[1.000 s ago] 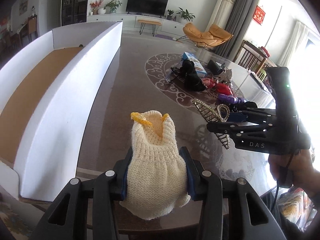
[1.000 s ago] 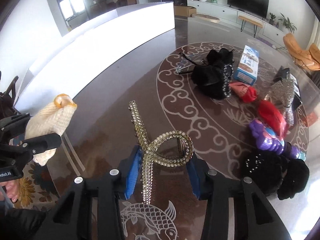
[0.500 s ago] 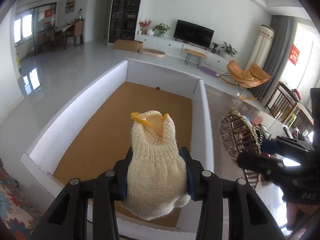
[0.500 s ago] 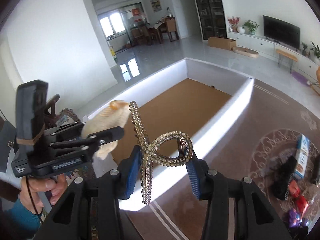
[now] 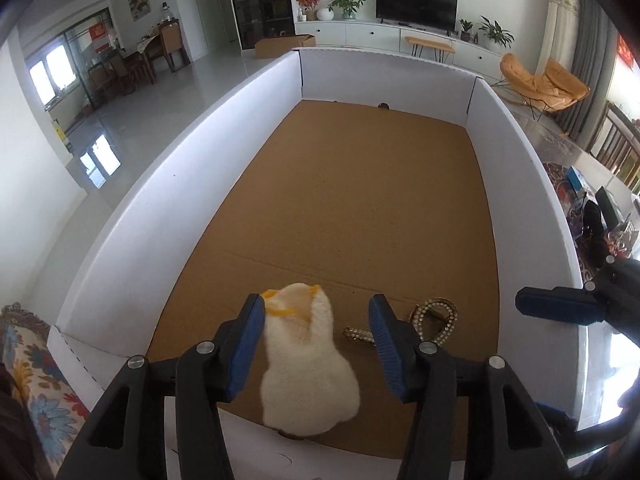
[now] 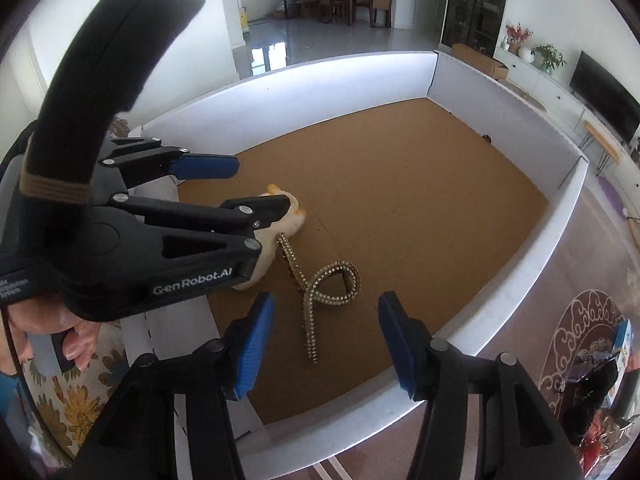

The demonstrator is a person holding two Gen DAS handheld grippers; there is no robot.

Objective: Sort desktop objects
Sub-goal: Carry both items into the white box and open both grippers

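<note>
Both the left gripper [image 5: 316, 340] and right gripper [image 6: 326, 336] have jaws opening, released, over the white-walled cardboard box [image 5: 132, 216]; the cream knitted pouch [image 5: 308, 364] and gold rhinestone hair clip [image 6: 326, 280] lie near its front edge.

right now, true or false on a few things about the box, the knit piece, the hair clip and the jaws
1. The cream knit piece lies in the white-walled box. True.
2. The rhinestone hair clip is clamped in the right gripper. False: it lies on the box floor, and the jaws are opening, clear of it.
3. The left gripper squeezes the knit piece. False: its jaws are opening, off the fabric.
4. The box floor is brown cardboard. True.
5. The clip lies on the patterned table. False: it is in the box.
</note>
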